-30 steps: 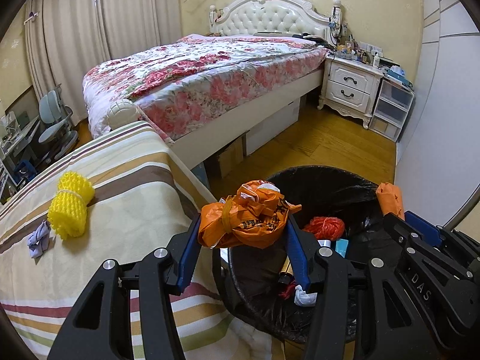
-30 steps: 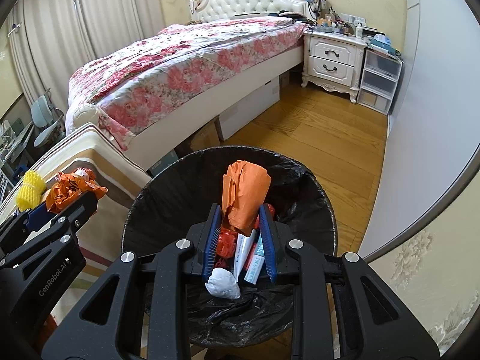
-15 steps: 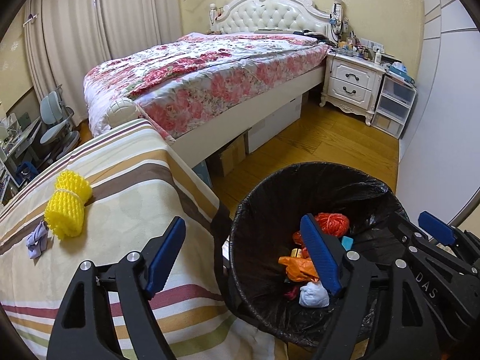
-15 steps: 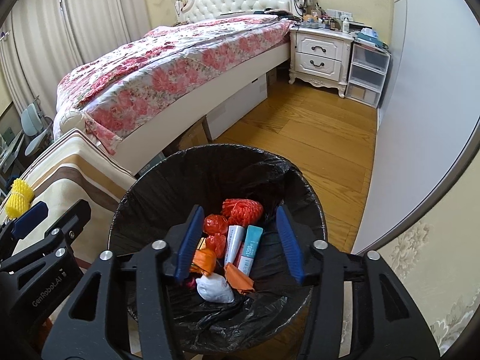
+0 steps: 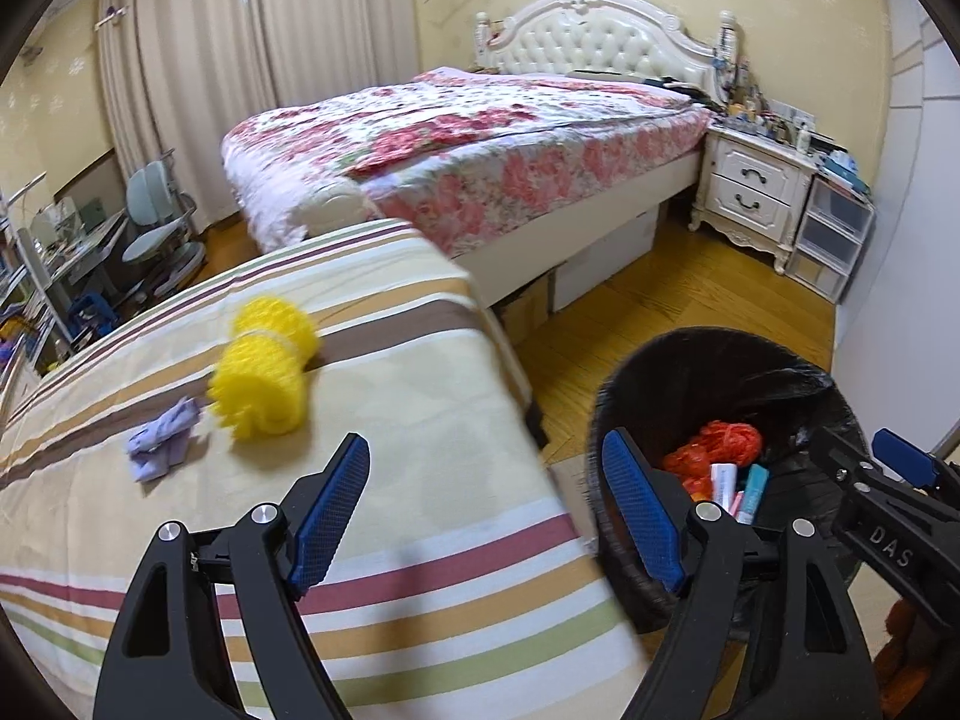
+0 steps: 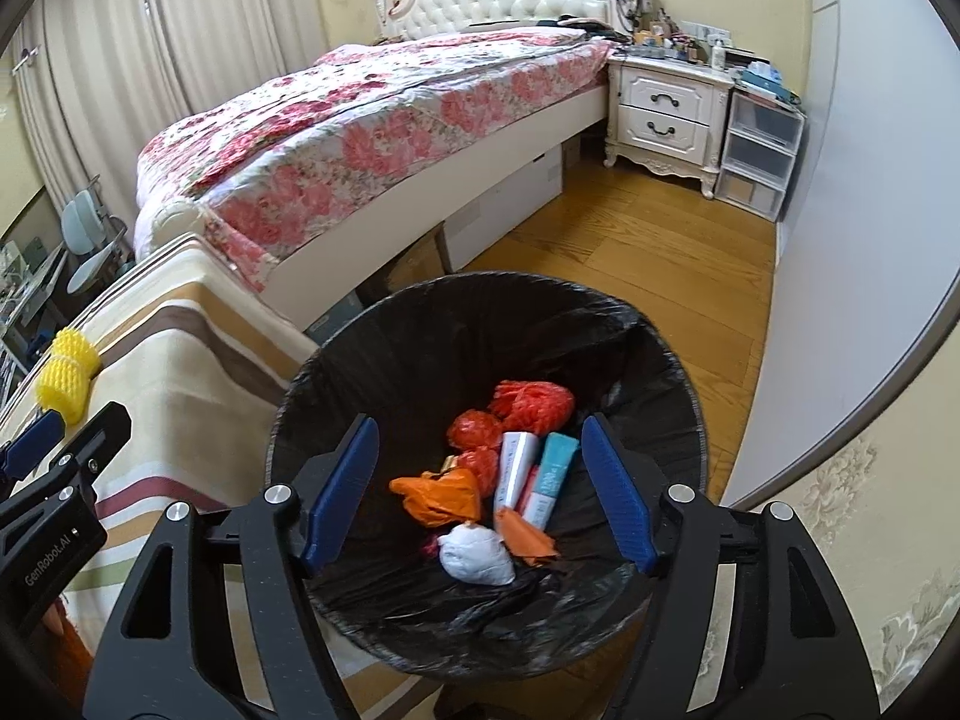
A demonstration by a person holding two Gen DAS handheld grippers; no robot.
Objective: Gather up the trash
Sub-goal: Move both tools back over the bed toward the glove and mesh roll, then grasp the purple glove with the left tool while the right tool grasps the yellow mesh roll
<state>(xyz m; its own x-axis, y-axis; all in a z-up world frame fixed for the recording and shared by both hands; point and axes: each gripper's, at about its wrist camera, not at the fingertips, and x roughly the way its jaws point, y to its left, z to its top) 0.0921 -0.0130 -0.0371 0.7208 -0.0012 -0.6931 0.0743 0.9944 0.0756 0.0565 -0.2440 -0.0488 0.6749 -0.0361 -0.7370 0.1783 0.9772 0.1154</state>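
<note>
Directly below your right gripper (image 6: 480, 492), fingers spread wide and holding nothing, the trash bin (image 6: 600, 312) with its black liner stands on the wood floor. Inside lie an orange bag (image 6: 441, 495), a white wad (image 6: 477, 555), red net balls (image 6: 531, 405) and two tubes (image 6: 534, 474). Your left gripper (image 5: 483, 510) is likewise spread and empty, straddling the edge of the striped bedcover (image 5: 420, 540) and the bin rim. Farther along that cover, yellow foam netting (image 5: 264, 378) rests just beside a crumpled purple scrap (image 5: 162, 447). Beyond stand the floral bed (image 5: 480, 138) and white nightstand (image 5: 756, 192).
</note>
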